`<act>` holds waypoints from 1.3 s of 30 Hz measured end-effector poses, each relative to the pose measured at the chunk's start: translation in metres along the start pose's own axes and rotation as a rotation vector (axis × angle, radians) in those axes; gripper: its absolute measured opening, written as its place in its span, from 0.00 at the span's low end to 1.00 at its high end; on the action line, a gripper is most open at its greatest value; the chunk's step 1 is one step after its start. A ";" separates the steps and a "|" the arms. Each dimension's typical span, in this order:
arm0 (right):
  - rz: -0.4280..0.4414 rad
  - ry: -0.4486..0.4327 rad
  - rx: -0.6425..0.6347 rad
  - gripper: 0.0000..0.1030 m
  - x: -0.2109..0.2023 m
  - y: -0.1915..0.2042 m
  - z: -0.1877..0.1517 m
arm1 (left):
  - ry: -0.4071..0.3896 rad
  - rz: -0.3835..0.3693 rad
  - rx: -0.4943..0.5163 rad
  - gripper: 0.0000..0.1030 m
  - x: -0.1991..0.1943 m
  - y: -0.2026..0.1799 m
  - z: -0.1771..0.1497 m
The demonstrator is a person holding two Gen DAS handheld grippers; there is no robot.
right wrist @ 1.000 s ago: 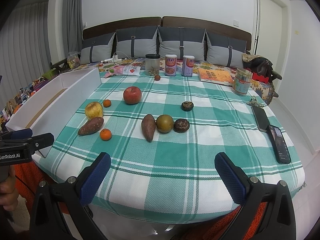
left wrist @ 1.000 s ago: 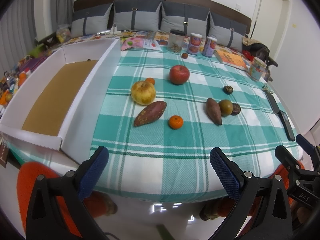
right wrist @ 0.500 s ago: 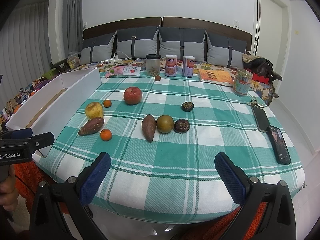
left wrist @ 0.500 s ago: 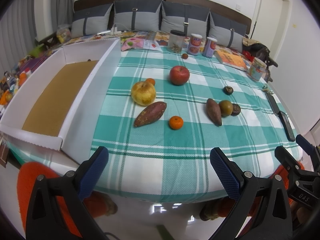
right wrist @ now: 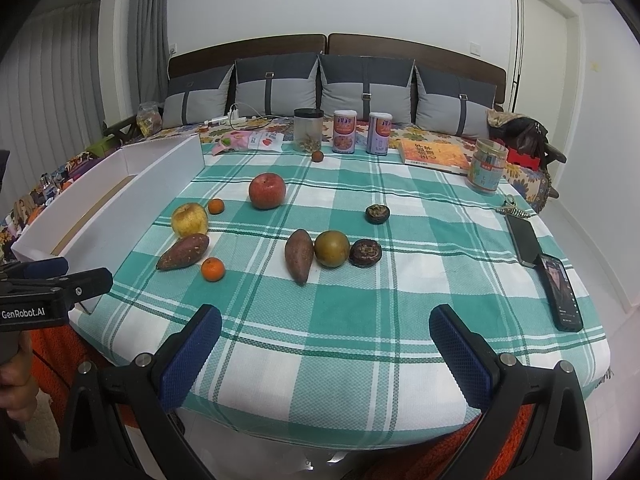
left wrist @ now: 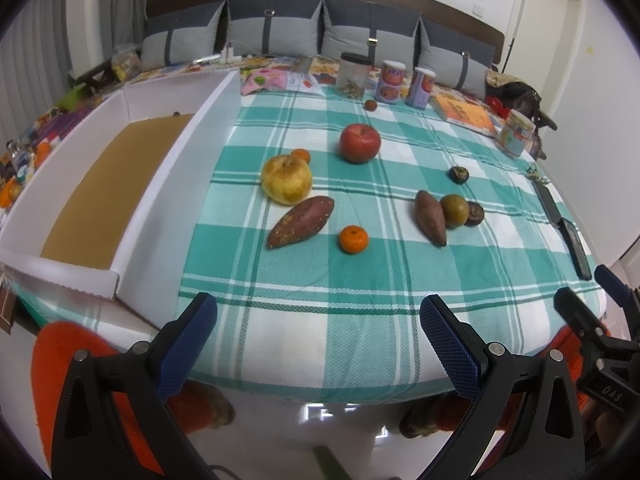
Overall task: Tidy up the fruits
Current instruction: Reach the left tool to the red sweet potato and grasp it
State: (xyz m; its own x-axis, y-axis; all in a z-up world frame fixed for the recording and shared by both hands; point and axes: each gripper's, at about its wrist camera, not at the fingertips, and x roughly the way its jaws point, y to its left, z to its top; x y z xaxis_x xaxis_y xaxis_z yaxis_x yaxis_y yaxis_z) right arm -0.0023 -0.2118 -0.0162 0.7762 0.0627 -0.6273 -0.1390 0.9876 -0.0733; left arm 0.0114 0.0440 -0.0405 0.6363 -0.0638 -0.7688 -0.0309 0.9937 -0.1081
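On the green checked tablecloth [left wrist: 320,280] lie a red apple [left wrist: 359,143], a yellow apple [left wrist: 286,179], two sweet potatoes [left wrist: 301,221] [left wrist: 430,217], two small oranges [left wrist: 353,239] [left wrist: 300,155], a brown-green round fruit [left wrist: 454,210] and two dark mangosteens [left wrist: 473,213] [left wrist: 458,174]. A white open box [left wrist: 160,184] with a brown floor stands at the left. My left gripper [left wrist: 318,340] is open and empty at the table's near edge. My right gripper [right wrist: 325,344] is open and empty, also at the near edge.
Jars and cans [right wrist: 344,132], a book [right wrist: 434,155] and a small dark fruit [right wrist: 317,156] stand at the far edge. Two phones [right wrist: 560,290] lie at the right edge. Cushions [right wrist: 360,88] line the back.
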 end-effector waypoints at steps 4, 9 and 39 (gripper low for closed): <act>-0.008 0.003 0.019 1.00 0.004 -0.007 0.000 | 0.015 0.015 -0.002 0.99 0.011 0.002 -0.001; -0.011 0.034 0.019 1.00 0.024 -0.015 0.005 | 0.063 0.029 -0.002 0.99 0.039 0.004 0.001; -0.077 0.241 -0.007 1.00 0.142 -0.033 0.004 | 0.179 0.118 0.039 1.00 0.150 0.017 0.000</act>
State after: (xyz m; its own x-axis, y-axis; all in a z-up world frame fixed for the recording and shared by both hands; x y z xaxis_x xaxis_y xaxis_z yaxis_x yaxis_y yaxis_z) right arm 0.1150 -0.2351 -0.0999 0.6159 -0.0498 -0.7863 -0.0897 0.9871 -0.1327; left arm 0.1068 0.0517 -0.1577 0.4829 0.0408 -0.8747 -0.0644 0.9979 0.0110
